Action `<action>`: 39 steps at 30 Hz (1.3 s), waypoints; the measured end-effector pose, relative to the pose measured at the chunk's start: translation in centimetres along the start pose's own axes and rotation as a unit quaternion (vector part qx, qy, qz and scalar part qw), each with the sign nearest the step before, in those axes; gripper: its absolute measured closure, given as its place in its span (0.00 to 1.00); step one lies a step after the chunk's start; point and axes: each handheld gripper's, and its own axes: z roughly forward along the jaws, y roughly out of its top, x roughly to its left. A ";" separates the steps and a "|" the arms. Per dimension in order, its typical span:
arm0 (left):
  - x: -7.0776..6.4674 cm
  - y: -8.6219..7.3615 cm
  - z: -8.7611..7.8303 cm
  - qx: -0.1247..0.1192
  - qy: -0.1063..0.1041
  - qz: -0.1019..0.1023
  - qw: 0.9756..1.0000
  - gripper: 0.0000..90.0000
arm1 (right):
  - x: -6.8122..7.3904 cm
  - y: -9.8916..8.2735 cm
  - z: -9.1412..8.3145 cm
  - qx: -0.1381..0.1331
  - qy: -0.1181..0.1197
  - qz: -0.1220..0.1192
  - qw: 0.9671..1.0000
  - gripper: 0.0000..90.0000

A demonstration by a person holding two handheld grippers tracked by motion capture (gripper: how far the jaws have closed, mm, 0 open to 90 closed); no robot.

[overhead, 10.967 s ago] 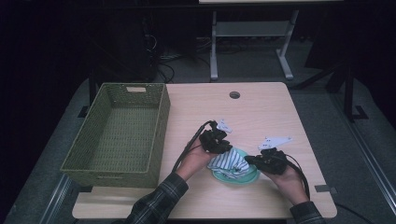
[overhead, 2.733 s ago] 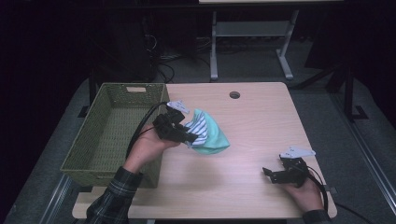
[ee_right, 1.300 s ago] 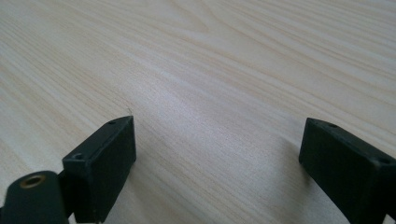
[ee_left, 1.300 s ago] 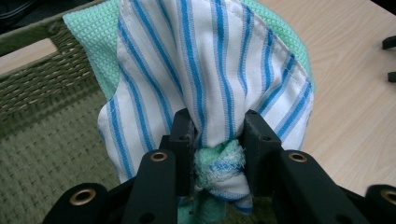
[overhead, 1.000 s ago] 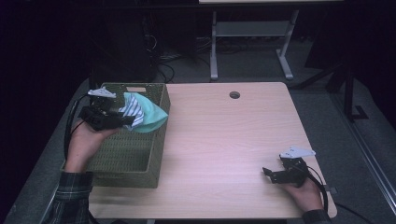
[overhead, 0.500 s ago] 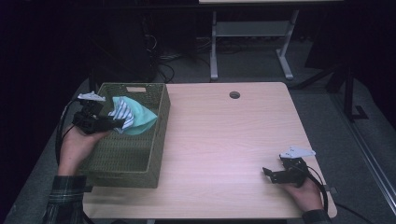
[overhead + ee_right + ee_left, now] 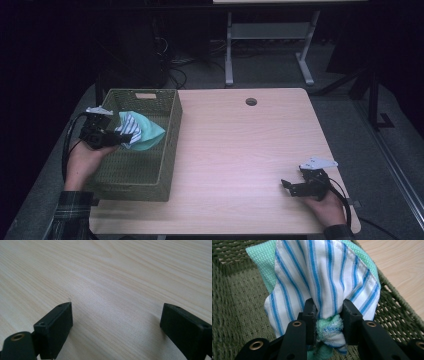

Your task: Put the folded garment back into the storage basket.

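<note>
Table (image 7: pixel 240 150) lies under the R gripper (image 7: pixel 286 184), whose jaws stand wide apart w/ nothing btwn them. Green woven basket (image 7: pixel 167 150) sits below the L gripper (image 7: pixel 122 139). Bunched cloths (image 7: pixel 322 277), striped white-blue plus mint, are clamped btwn L gripper's jaws, hanging over the basket interior.

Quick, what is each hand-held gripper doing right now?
Left hand-held gripper: closed on the bundled cloths, over the basket.
Right hand-held gripper: open, holding nothing, low over the table.
</note>
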 end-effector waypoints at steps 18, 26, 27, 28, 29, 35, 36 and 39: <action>1.3 -2.0 3.5 0.034 0.001 -0.009 0.999 0.75 | 0.0 0.0 0.0 0.000 0.001 0.001 1.000 0.12; 1.7 -2.7 4.9 0.054 0.018 -0.005 0.998 0.75 | 0.0 0.0 0.0 0.000 0.001 0.001 1.000 0.12; 1.7 -2.7 4.9 0.054 0.018 -0.005 0.998 0.75 | 0.0 0.0 0.0 0.000 0.001 0.001 1.000 0.12; 1.9 -2.9 5.3 0.061 0.022 -0.005 0.998 0.75 | 0.0 0.0 0.0 0.000 0.001 0.001 1.000 0.12; 1.9 -2.9 5.4 0.064 0.024 -0.004 0.998 0.75 | 0.0 0.0 0.0 0.000 0.001 0.001 1.000 0.12; 2.1 -3.2 6.0 0.074 0.026 -0.009 0.997 0.74 | 0.0 0.0 0.0 0.000 0.001 0.001 1.000 0.12; 2.2 -3.3 6.2 0.076 0.026 -0.009 0.997 0.74 | 0.0 0.0 0.0 0.000 0.001 0.001 1.000 0.12; 2.2 -3.4 6.5 0.088 0.030 -0.007 0.996 0.73 | 0.0 0.0 0.0 0.000 0.001 0.001 1.000 0.12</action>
